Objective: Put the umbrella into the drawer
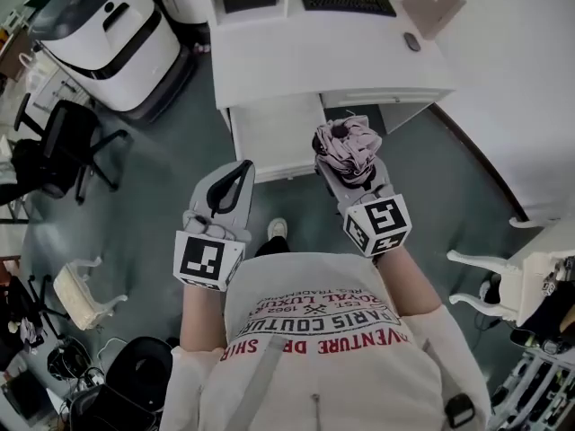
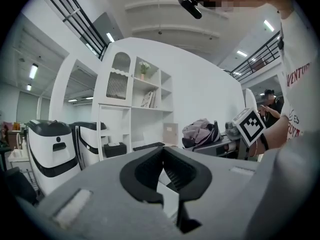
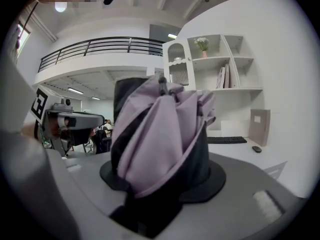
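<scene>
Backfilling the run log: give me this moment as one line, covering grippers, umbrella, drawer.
left gripper: shut, empty | right gripper: shut on umbrella | drawer: open, umbrella not yet inside

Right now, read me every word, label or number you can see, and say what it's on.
"PARIS COUTUR": shirt, upside down, end cut off.
"VENTURE DE": same shirt, red, cut off.
"EST. 1962", "ROYAL LUXU": same shirt, small, partly legible.
Left cube, right cube: square patterns only, no words.
Keyboard, books: too small to read.
</scene>
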`<state>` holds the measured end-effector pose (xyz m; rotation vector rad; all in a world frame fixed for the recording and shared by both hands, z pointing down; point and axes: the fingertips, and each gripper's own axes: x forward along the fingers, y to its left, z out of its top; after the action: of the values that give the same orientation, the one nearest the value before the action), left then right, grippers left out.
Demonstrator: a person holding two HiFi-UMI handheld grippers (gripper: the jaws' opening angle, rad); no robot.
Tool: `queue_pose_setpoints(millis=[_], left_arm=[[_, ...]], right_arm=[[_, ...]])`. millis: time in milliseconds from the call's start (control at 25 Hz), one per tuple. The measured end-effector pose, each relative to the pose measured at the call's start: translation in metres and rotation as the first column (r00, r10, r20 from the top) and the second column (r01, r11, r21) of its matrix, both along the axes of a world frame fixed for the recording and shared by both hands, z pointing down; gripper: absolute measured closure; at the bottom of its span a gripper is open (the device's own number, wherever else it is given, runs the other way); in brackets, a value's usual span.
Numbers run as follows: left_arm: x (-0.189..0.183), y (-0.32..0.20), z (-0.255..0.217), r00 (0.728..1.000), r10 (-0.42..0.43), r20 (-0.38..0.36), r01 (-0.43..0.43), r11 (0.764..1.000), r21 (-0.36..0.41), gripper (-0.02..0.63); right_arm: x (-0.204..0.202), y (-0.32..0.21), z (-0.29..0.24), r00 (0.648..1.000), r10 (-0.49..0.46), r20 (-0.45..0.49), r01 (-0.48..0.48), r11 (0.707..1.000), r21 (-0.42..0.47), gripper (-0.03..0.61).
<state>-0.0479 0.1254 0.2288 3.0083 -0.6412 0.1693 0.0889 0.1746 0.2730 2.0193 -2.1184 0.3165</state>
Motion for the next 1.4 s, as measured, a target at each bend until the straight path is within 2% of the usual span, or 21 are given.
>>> queue_pose_setpoints(millis=[200,400,600,720,800,1040,1320,1400], left_arm=[[0.005,-0.063,0.009,1.000,-0.021,0.004,0.021,1.000,-0.014,0.606],[0.014,-0.099,0.018,0.998,-0.053,0.025,0.054,0.997,-0.051,0.606],[0.031,-0.129,0.036,0.995,-0.097,0.021,0.098,0.992,-0.081,0.606],[0.044,-0.137,0.051,0.993,-0.115,0.017,0.116,0.989,-0.094,0.606],[0.050,-0.144,0.068,0.990,-0.137,0.032,0.139,0.985,-0.104,0.606],[0.052,-0.168,0.117,0.974,-0.224,0.038,0.227,0.956,-0.184,0.606],[0.034,-0.180,0.178,0.949,-0.294,0.110,0.313,0.915,-0.254,0.606],[0.028,-0.183,0.191,0.944,-0.309,0.117,0.330,0.906,-0.267,0.606]], right_arm=[[0.007,-0.056,0.010,1.000,-0.007,0.001,0.007,1.000,-0.030,0.357],[0.011,-0.093,0.034,0.996,-0.089,0.004,0.089,0.991,-0.101,0.356],[0.024,-0.128,0.071,0.983,-0.185,0.015,0.185,0.964,-0.191,0.354],[0.033,-0.141,0.100,0.969,-0.247,0.022,0.245,0.937,-0.249,0.354],[0.033,-0.150,0.127,0.949,-0.313,0.026,0.306,0.902,-0.304,0.354],[0.018,-0.173,0.217,0.876,-0.461,0.138,0.468,0.749,-0.468,0.354],[-0.011,-0.190,0.325,0.780,-0.597,0.189,0.566,0.543,-0.621,0.354],[-0.019,-0.193,0.350,0.761,-0.616,0.204,0.577,0.497,-0.648,0.354]])
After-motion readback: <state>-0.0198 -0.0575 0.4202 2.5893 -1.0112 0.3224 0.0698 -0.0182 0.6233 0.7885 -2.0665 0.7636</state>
